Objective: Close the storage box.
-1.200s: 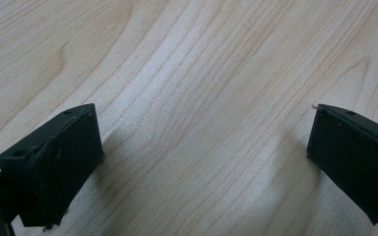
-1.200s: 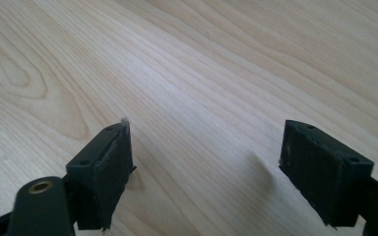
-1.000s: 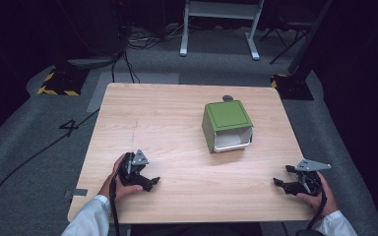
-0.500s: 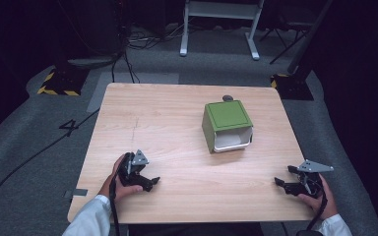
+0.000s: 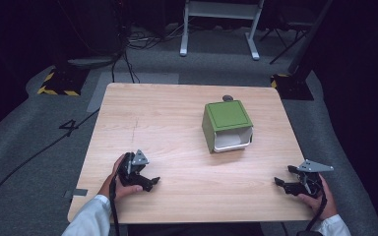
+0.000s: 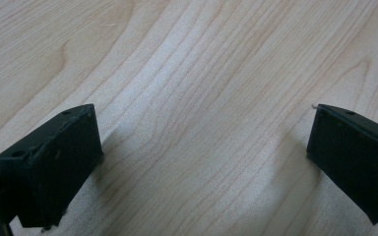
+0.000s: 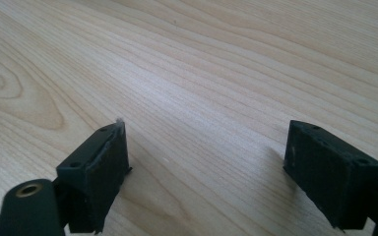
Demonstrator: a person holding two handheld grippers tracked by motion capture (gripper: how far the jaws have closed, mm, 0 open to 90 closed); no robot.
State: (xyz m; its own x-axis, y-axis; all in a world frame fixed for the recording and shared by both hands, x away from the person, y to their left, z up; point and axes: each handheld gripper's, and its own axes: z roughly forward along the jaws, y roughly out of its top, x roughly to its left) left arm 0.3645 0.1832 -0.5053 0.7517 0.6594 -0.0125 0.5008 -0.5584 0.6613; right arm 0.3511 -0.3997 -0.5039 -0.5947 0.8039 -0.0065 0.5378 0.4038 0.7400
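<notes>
A green box (image 5: 225, 119) with a white open front (image 5: 232, 141) lies on its side right of the middle of the wooden table (image 5: 167, 123). My left gripper (image 5: 151, 181) rests on the table near the front left, held by a hand, jaws wide apart and empty. Its own view shows the left gripper (image 6: 204, 162) over bare wood. My right gripper (image 5: 281, 178) sits at the front right corner, also open and empty. The right gripper (image 7: 206, 174) sees only wood grain between its fingers (image 7: 98, 172). Both stand well apart from the box.
A small dark round thing (image 5: 227, 98) lies just behind the box. The table's right edge (image 5: 295, 147) is close to my right hand. On the floor beyond are cables (image 5: 128, 44), a white stand (image 5: 216, 29) and hazard-striped feet (image 5: 59, 88).
The right gripper has drifted slightly toward the front right. The left gripper and the box have stayed put.
</notes>
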